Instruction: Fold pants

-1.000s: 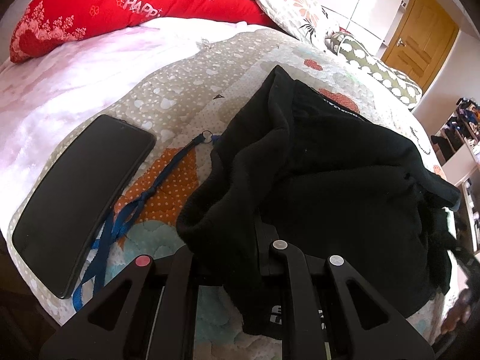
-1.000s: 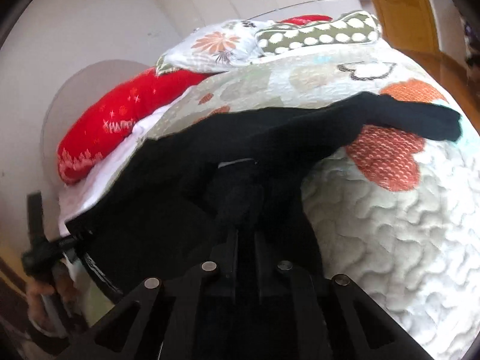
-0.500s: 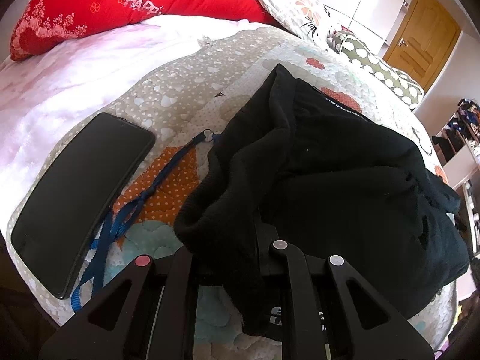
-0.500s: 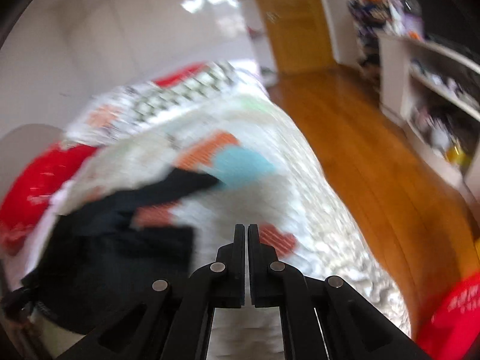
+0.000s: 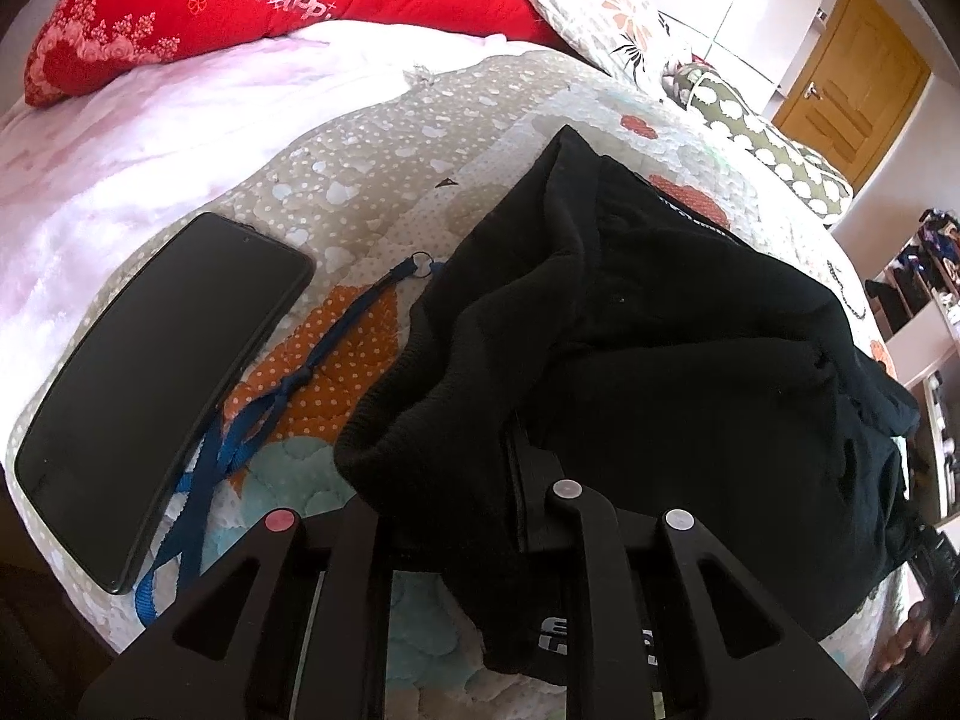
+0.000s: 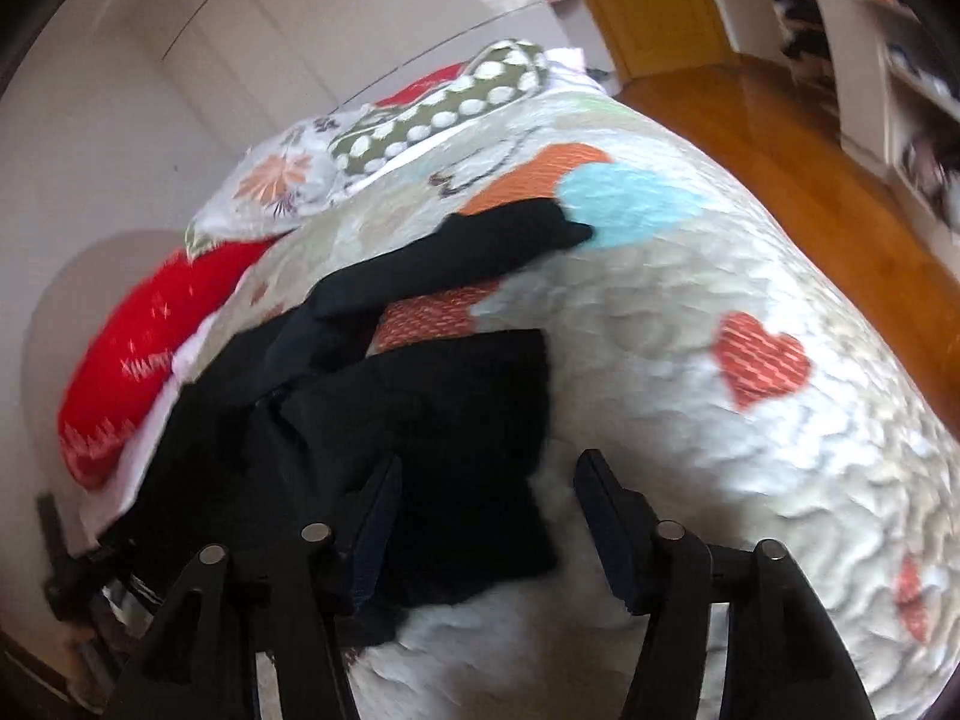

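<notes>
Black pants (image 5: pixel 648 372) lie bunched on the quilted bed (image 5: pixel 372 168). My left gripper (image 5: pixel 456 480) is shut on their ribbed waistband edge, which drapes over the fingers and hides the tips. In the right wrist view the pants (image 6: pixel 432 408) lie partly folded, one leg (image 6: pixel 498 240) stretching away across the quilt (image 6: pixel 690 408). My right gripper (image 6: pixel 486 492) is open and empty just above the near edge of the pants, its left finger over the black cloth.
A black phone (image 5: pixel 150 372) and a blue lanyard (image 5: pixel 258 414) lie left of the pants. A red pillow (image 5: pixel 252 6) and patterned pillows (image 5: pixel 606 6) line the headboard. Wooden floor (image 6: pixel 810 138), a door and shelves lie beyond the bed.
My right gripper let go of the pants, swung away shut, then came back over the pants and opened. The left gripper keeps its hold and has barely moved.
</notes>
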The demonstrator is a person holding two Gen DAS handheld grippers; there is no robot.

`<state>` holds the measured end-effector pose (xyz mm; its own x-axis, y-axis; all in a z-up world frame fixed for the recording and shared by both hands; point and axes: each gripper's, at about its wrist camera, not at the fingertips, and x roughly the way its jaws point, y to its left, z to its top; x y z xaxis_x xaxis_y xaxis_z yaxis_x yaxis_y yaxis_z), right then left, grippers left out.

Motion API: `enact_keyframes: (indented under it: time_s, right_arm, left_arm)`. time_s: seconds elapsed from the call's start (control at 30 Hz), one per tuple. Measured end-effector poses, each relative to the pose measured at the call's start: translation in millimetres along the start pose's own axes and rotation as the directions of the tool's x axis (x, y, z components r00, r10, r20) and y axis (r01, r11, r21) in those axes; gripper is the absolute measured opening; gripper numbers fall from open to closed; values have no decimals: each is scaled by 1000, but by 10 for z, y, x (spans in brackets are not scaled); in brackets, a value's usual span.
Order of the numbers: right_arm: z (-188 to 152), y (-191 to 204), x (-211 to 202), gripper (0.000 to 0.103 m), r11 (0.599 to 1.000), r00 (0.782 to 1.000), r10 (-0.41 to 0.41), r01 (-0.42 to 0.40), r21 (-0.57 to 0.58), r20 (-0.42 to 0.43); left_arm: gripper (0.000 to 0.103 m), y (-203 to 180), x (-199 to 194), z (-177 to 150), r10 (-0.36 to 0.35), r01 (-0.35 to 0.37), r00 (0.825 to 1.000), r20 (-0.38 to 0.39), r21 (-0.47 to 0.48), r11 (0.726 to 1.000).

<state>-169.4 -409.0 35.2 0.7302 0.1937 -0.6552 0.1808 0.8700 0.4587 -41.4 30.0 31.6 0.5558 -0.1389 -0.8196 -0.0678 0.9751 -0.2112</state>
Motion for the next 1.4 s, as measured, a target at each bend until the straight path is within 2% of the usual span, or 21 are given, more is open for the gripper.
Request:
enact_keyframes:
  time_s: [0.03,0.07,0.13,0.27,0.33,0.4,0.43,0.47,0.53,0.6,0.63,0.67,0.73,0.83,0.87,0.93,0.97,1.07,1.17,1.23,1.4]
  right_arm:
    - [-8,90,43,20,999,1000,11,-11,-31,-17]
    - [-15,135,48,17,998,1000,-10,10,-55,-11]
    - [-12,132,-71,14,998,999,-33,35,-59,38]
    - [32,-118,-588,11,999,989,-40,37,26,143]
    - [34,-235,-810,11,998,985,-57,51,39,163]
    - [7,-286,-832,11,995,986,-95,92,33,138]
    - [-31,-312,-743,11,989,984,-150,150,11,100]
    - [-61,-328,-665,11,985,983,-173,174,-2,64]
    - [-129,-425,-407,11,978,978,-207,207,-3,-6]
    - [-141,-445,-449,18,977,977,-211,211,6,7]
    - [-113,-438,-506,34,973,973,-231,231,10,15]
    - [-75,-431,-575,49,964,964,-266,266,12,32]
    - [26,-407,-700,51,952,949,-306,306,13,74]
    - [255,-319,-799,51,958,950,-284,286,0,127]
    - [326,-286,-790,51,963,955,-265,268,-9,132]
    - [525,-175,-655,51,974,968,-215,223,-46,127]
    - [598,-120,-581,51,974,971,-204,214,-70,125]
    - [946,33,-183,54,959,969,-228,240,-151,94]
    - [1233,46,245,58,958,975,-220,222,-181,30]
    - [1373,14,541,59,967,981,-194,186,-177,-30]
    - [1521,41,984,59,971,985,-140,117,-207,-101]
  left_arm:
    - [14,-2,1,2,1,-1,1000,-1,0,1000]
    - [14,-4,-3,0,1,-1,1000,-2,2,1000]
    - [14,2,-34,-4,-13,13,1000,-1,13,1000]
    - [14,107,-186,19,-108,108,994,-9,1,994]
    - [14,109,-264,24,-131,131,991,4,14,991]
    - [14,95,-244,-3,-142,142,990,-12,32,989]
    - [14,89,-198,-15,-125,126,992,-23,35,991]
    - [14,91,-122,-46,-97,98,994,-41,28,995]
    - [17,82,-97,-77,-86,87,995,-47,25,996]
    - [21,67,-189,-73,-74,76,997,-36,51,996]
    - [28,76,-232,-65,-66,68,997,-36,58,996]
    - [30,93,-301,-40,-46,48,998,-31,64,997]
    - [44,155,-404,18,-38,39,999,-12,62,997]
    - [46,264,-596,170,-12,10,998,63,31,999]
    - [57,285,-636,257,-24,22,996,82,19,1000]
    - [74,284,-647,406,-51,51,994,95,9,999]
    - [77,263,-630,483,-65,64,993,99,12,998]
    - [77,88,-467,760,-80,75,993,83,68,995]
    - [77,-129,-172,1010,-99,92,995,31,161,983]
    - [77,-263,77,1167,-108,109,994,-12,218,970]
    - [77,-480,636,1504,-85,114,992,-96,348,931]
